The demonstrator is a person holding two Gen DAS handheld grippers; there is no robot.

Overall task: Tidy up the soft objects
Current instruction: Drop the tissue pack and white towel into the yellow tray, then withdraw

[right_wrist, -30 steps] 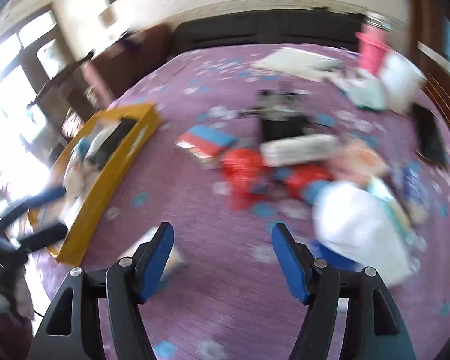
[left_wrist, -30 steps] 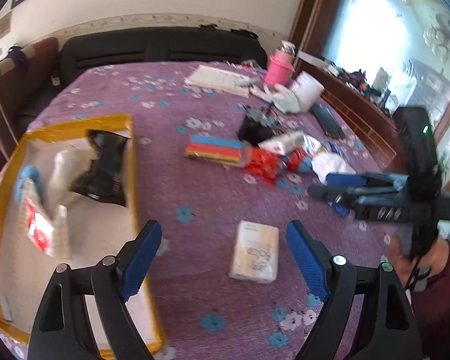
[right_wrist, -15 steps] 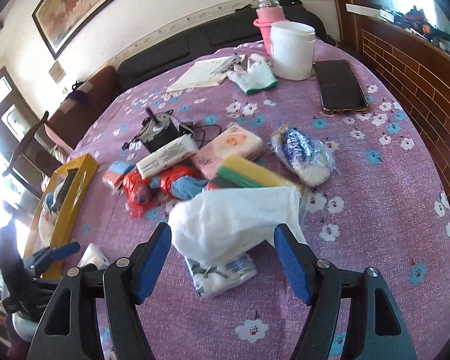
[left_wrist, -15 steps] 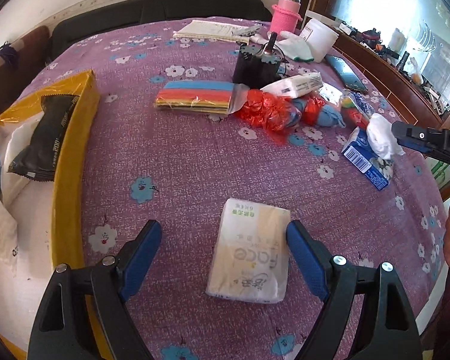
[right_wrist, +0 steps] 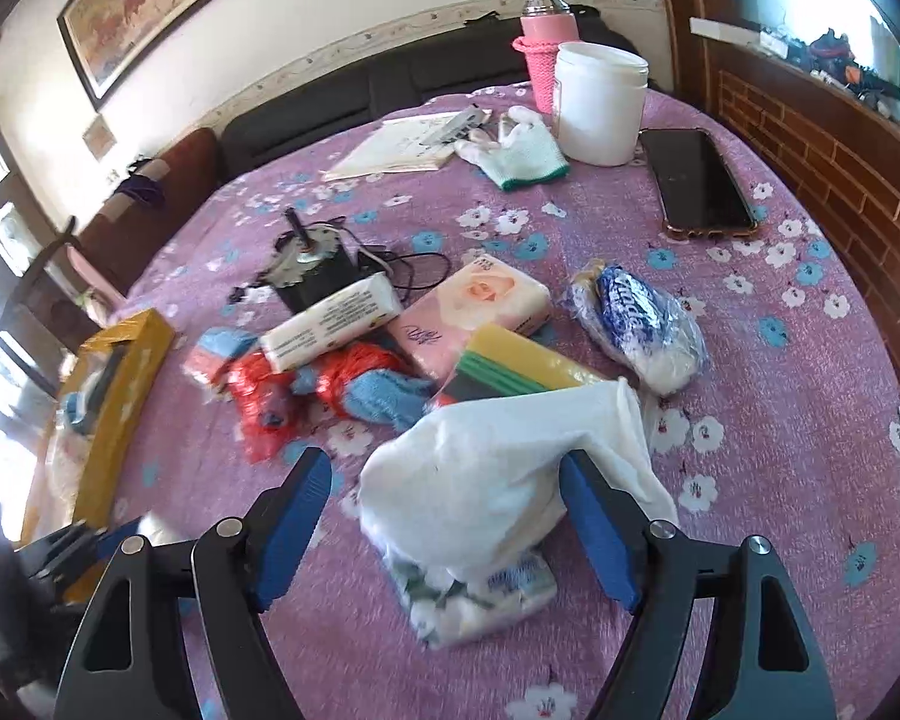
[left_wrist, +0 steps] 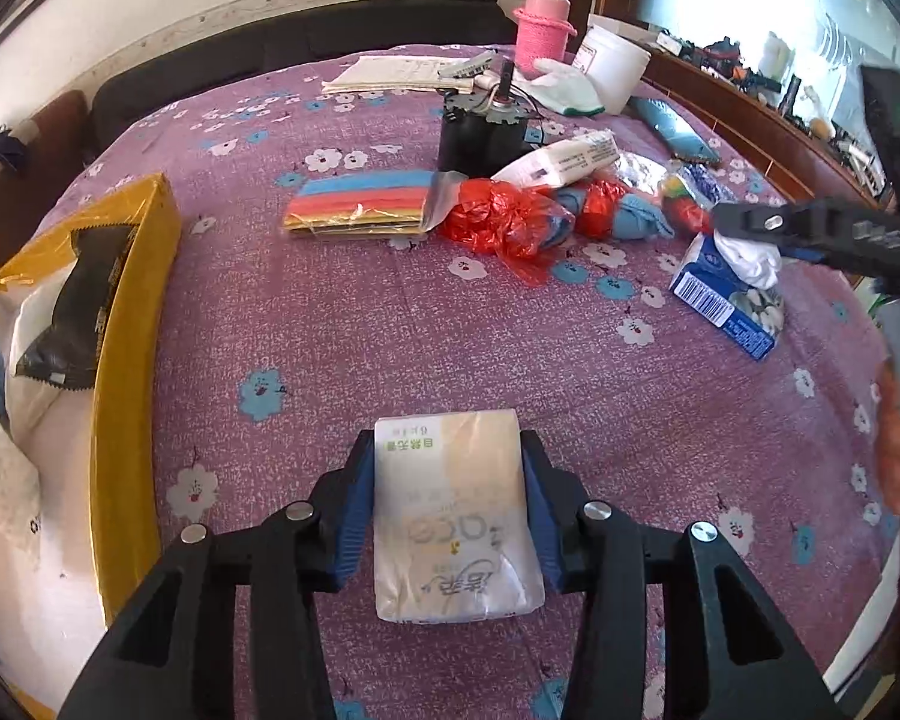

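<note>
The yellow box (left_wrist: 129,324) stood at the left edge of the table (left_wrist: 390,324), which carried a purple flowered cloth. The box held a black packet (left_wrist: 78,306) and some white soft items.

The left gripper (left_wrist: 448,468) pointed down at a white tissue pack (left_wrist: 453,516) lying flat on the cloth, to the right of the box and apart from it. Its jaws were closing, with the pack between them. Both blue pads (left_wrist: 354,510) lay against the long sides of the pack.

Beyond it, near the table centre, lay a stack of coloured cloths (left_wrist: 360,204), a red plastic bag (left_wrist: 498,222) and a long white packet (left_wrist: 561,159). A black motor (left_wrist: 480,132) stood behind them.

In the right wrist view, the right gripper (right_wrist: 444,477) stood with its jaws spread. A white cloth (right_wrist: 498,468) lay between them, draped over a blue flowered tissue pack (right_wrist: 480,594) on the table. The right pad (right_wrist: 594,534) lay close to the cloth; contact could not be confirmed. The left pad stood clear of it.

Beyond the cloth lay a yellow and green sponge (right_wrist: 522,366), a pink tissue pack (right_wrist: 474,306) and a blue and white bag (right_wrist: 636,324). Further right, a phone (right_wrist: 696,180) lay flat. A white jar (right_wrist: 597,102) and a pink bottle (right_wrist: 546,42) stood at the far edge
</note>
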